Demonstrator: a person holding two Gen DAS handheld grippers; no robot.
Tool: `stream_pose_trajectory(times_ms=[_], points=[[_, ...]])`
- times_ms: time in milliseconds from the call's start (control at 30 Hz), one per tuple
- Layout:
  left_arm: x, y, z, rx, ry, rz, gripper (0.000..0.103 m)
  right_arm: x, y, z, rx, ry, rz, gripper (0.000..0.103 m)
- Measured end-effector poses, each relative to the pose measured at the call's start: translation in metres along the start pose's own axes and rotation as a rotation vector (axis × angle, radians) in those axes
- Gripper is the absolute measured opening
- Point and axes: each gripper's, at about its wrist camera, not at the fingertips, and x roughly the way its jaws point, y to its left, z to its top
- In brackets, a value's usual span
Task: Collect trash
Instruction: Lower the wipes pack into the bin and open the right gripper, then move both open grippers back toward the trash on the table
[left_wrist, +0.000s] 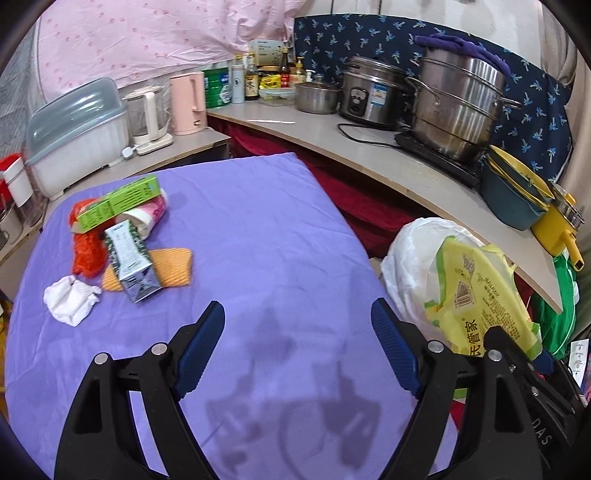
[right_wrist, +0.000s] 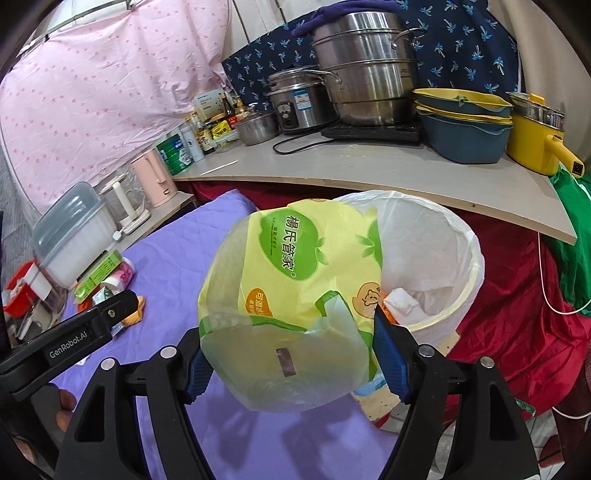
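Note:
My right gripper (right_wrist: 288, 328) is shut on a puffy yellow-green plastic bag (right_wrist: 295, 280), which fills the wide gap between its blue pads. The bag hangs at the near rim of a white-lined bin (right_wrist: 471, 291) that has crumpled white paper (right_wrist: 400, 304) inside. My left gripper (left_wrist: 297, 306) is open over the purple tablecloth (left_wrist: 258, 229) with nothing between its fingers. To its left lies a trash pile: a green box (left_wrist: 118, 203), a silver-green carton (left_wrist: 129, 258), red netting (left_wrist: 86, 254), an orange cloth (left_wrist: 173, 266) and a white tissue wad (left_wrist: 72, 301).
A curved counter (left_wrist: 369, 147) behind the table carries a rice cooker (left_wrist: 369, 92), a steel steamer (left_wrist: 458, 107) on a hob, stacked basins (right_wrist: 461, 125) and a yellow pot (right_wrist: 532, 144). Kettles and a lidded dish box (left_wrist: 77, 136) stand at the left. Red fabric (right_wrist: 517, 314) drapes beside the bin.

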Motion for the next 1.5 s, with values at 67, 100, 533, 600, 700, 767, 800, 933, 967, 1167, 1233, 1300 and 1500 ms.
stream_pose_trajectory(times_ms=[67,100,533,600,700,767,800,933,967,1167,1233,1300,1500], points=[[-0.002,0.011,-0.003,-0.014,0.001,0.013,0.080,-0.003,0.006,-0.002,-0.014,-0.007,-0.003,0.072],[-0.003,0.016,-0.005,-0.017,0.001,0.017,0.080,-0.003,0.006,-0.002,-0.018,-0.010,-0.008,0.072],[0.008,0.055,-0.019,-0.074,0.034,0.064,0.080,0.051,-0.058,0.046,0.035,-0.011,-0.166,0.072],[0.012,0.057,-0.020,-0.077,0.044,0.071,0.080,0.057,-0.062,0.051,0.030,-0.010,-0.183,0.072],[0.016,0.058,-0.021,-0.079,0.052,0.080,0.080,0.050,-0.062,0.061,0.037,-0.042,-0.172,0.075],[0.018,0.059,-0.021,-0.088,0.057,0.078,0.080,0.042,-0.059,0.064,0.033,-0.071,-0.160,0.083],[0.019,0.059,-0.022,-0.090,0.060,0.077,0.080,0.038,-0.056,0.067,0.022,-0.091,-0.155,0.084],[0.019,0.055,-0.024,-0.082,0.065,0.074,0.080,0.038,-0.045,0.077,-0.039,-0.102,-0.169,0.085],[0.018,0.054,-0.024,-0.078,0.064,0.073,0.080,0.039,-0.044,0.079,-0.039,-0.098,-0.167,0.085],[0.016,0.059,-0.025,-0.085,0.063,0.081,0.080,0.028,-0.029,0.067,-0.036,-0.083,-0.114,0.085],[0.015,0.063,-0.025,-0.092,0.062,0.088,0.080,0.025,-0.019,0.060,-0.052,-0.074,-0.094,0.085],[0.012,0.068,-0.026,-0.099,0.059,0.096,0.082,0.022,-0.007,0.051,-0.067,-0.066,-0.071,0.085],[0.006,0.093,-0.031,-0.137,0.050,0.129,0.087,0.020,0.033,0.023,-0.105,-0.016,0.013,0.085]])
